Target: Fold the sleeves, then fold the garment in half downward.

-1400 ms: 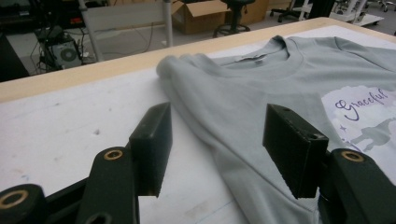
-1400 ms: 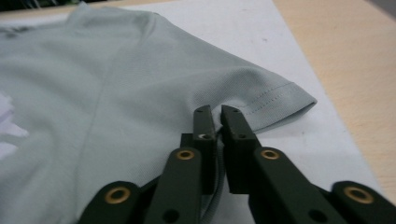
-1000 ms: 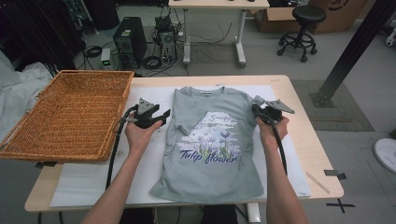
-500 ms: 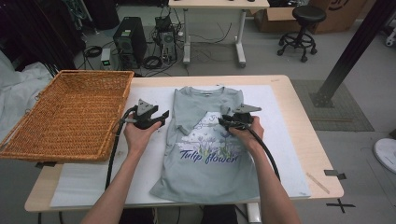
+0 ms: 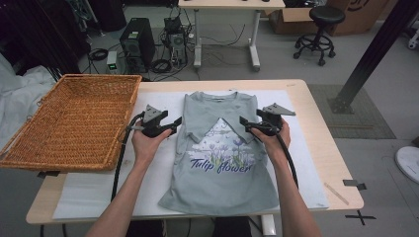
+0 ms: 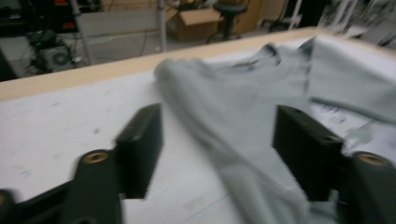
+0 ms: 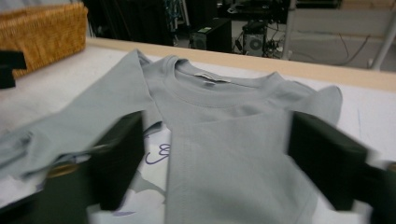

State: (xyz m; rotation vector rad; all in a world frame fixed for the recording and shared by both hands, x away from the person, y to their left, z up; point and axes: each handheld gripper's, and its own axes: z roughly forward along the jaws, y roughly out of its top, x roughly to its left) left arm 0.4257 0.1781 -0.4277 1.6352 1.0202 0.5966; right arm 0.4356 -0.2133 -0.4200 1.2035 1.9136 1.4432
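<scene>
A grey T-shirt point(image 5: 222, 182) with a "Tulip flower" print lies flat on a white mat point(image 5: 99, 192), both sleeves folded in over the chest. My left gripper point(image 5: 177, 124) rests at the shirt's left edge. Its jaws have just been opening, and in the left gripper view point(image 6: 217, 133) they stand wide apart with the blurred sleeve fold point(image 6: 219, 116) lying loose between them. My right gripper point(image 5: 243, 121) hovers at the shirt's right side. Its jaws have also just been opening and stand apart point(image 7: 215, 140) over the folded right sleeve point(image 7: 233, 158), not pressing on it.
A large wicker basket point(image 5: 74, 118) stands on the table's left end, overhanging the edge. The wooden table point(image 5: 321, 148) has bare room right of the mat. On the floor beyond are a desk, computer gear and a stool point(image 5: 318, 24).
My right gripper carried the right sleeve leftward onto the chest, let it go, opened and drew back to the right. The left hand stayed put while its jaws spread wider.
</scene>
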